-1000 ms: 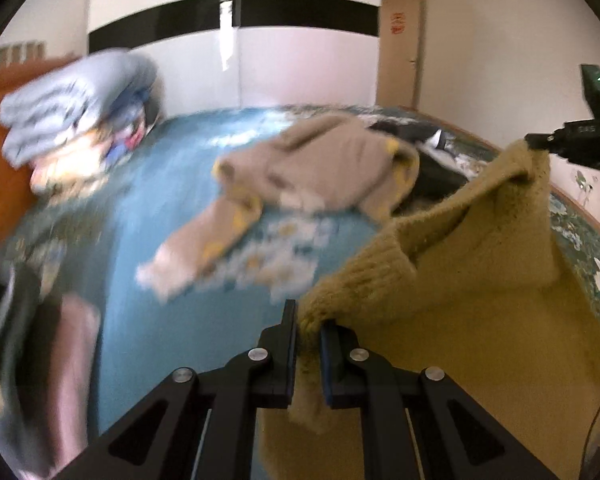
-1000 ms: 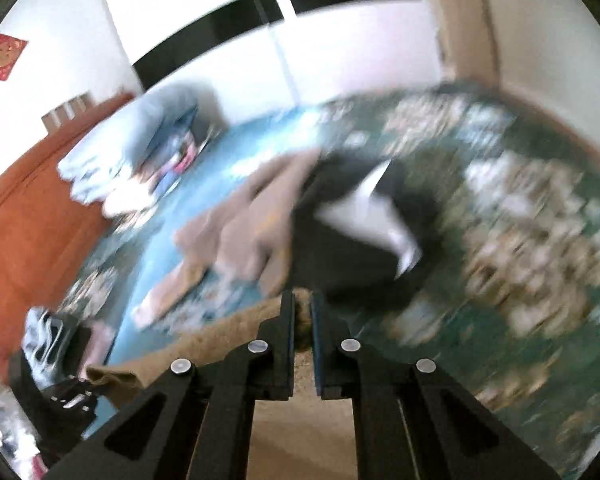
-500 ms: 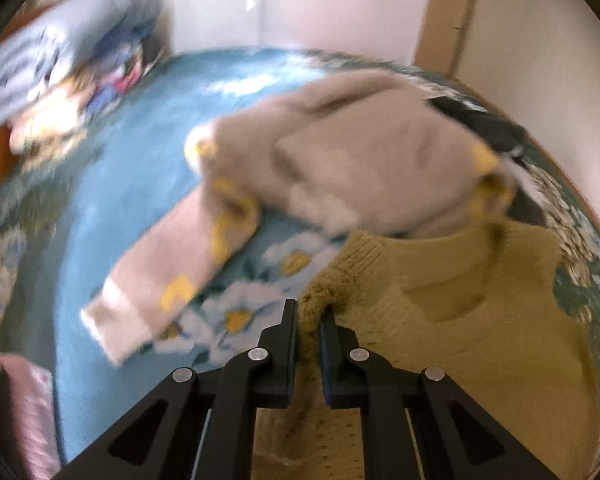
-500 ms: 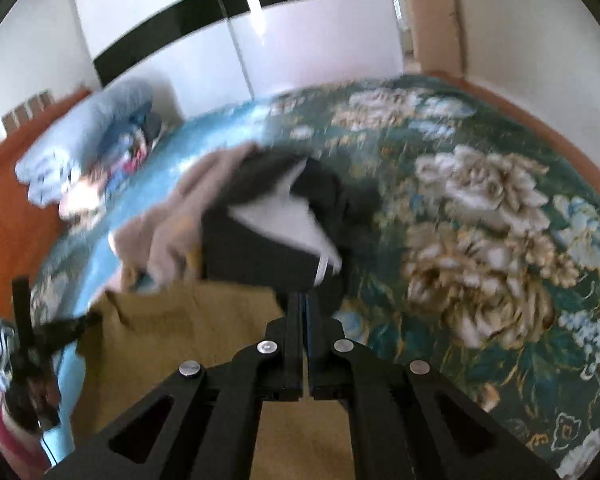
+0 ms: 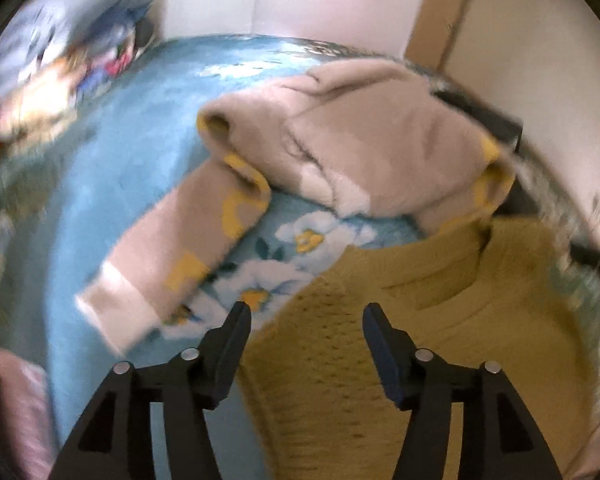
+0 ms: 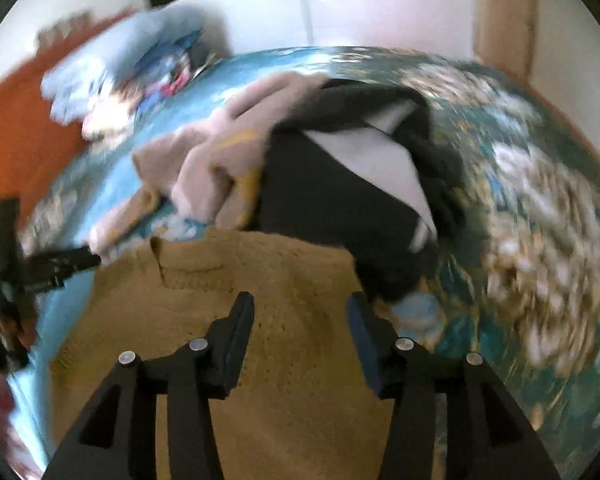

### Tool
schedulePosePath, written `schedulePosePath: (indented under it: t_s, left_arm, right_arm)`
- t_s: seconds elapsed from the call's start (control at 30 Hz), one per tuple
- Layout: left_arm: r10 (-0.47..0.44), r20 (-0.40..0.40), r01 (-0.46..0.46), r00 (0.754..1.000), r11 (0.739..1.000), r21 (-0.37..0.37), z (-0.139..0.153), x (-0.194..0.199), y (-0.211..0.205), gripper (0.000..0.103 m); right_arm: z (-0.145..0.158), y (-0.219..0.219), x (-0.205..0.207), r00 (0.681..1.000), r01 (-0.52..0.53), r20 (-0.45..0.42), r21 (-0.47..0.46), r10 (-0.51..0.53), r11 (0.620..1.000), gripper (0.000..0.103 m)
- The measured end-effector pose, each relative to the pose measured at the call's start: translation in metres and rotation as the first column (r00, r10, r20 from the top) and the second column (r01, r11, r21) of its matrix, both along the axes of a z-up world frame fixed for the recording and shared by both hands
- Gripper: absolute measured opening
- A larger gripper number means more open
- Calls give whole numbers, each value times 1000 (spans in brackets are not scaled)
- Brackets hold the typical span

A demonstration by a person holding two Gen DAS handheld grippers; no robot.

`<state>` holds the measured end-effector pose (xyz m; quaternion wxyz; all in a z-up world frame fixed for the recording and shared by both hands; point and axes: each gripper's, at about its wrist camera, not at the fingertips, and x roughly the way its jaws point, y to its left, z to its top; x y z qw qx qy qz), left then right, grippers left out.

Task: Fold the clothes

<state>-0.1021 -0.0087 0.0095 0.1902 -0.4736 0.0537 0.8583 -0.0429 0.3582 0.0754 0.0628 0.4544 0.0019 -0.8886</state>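
A mustard-yellow knit sweater (image 5: 420,340) lies flat on the blue floral bedspread (image 5: 112,184), neckline away from me. My left gripper (image 5: 306,312) is open and empty just above its left shoulder. My right gripper (image 6: 300,304) is open and empty above its right shoulder; the sweater (image 6: 260,320) fills the lower half of that view. The left gripper also shows at the left edge of the right wrist view (image 6: 40,268).
A beige sweater with yellow patches (image 5: 320,148) lies crumpled beyond the yellow one. A black and white garment (image 6: 360,188) lies to its right. A pile of bedding (image 5: 60,40) sits at the far left by an orange headboard (image 6: 16,136). White walls stand behind.
Both grippers were shut on the yellow sweater's shoulders and held it up. They lowered it onto the bed, then opened and let go. It now lies flat.
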Motion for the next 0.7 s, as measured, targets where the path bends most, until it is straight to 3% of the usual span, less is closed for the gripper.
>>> schedulePosePath:
  t_s: [0.13, 0.33, 0.43, 0.53, 0.57, 0.6, 0.63, 0.7]
  left_arm:
    - [-31, 31, 34, 999, 995, -90, -22, -11, 3, 66]
    - [-11, 96, 13, 995, 1000, -18, -41, -22, -5, 66]
    - [-18, 105, 19, 994, 1000, 0, -42, -21, -4, 63]
    - [-26, 114, 24, 993, 1000, 19, -44, -21, -4, 48]
    - [-29, 117, 26, 993, 999, 25, -45, -21, -4, 36]
    - [-32, 120, 28, 992, 999, 31, -45, -20, -4, 23]
    - [-34, 123, 30, 992, 999, 37, -46, -20, -3, 18]
    - [-31, 84, 30, 996, 999, 17, -39, -16, -1, 12]
  right_arm:
    - [-9, -27, -17, 994, -106, 13, 218, 106, 970, 57]
    - [-28, -40, -41, 980, -194, 46, 387, 191, 901, 57]
    - [-37, -39, -46, 978, -210, 85, 390, 192, 897, 56]
    - [-40, -37, -41, 979, -205, 90, 388, 185, 898, 45]
    - [-41, -36, -39, 979, -203, 96, 387, 180, 899, 40]
    - [-42, -35, -35, 979, -202, 105, 385, 174, 901, 25]
    - [-42, -34, -31, 979, -199, 111, 386, 168, 901, 11]
    - [-40, -31, -24, 983, -179, 101, 384, 151, 906, 10]
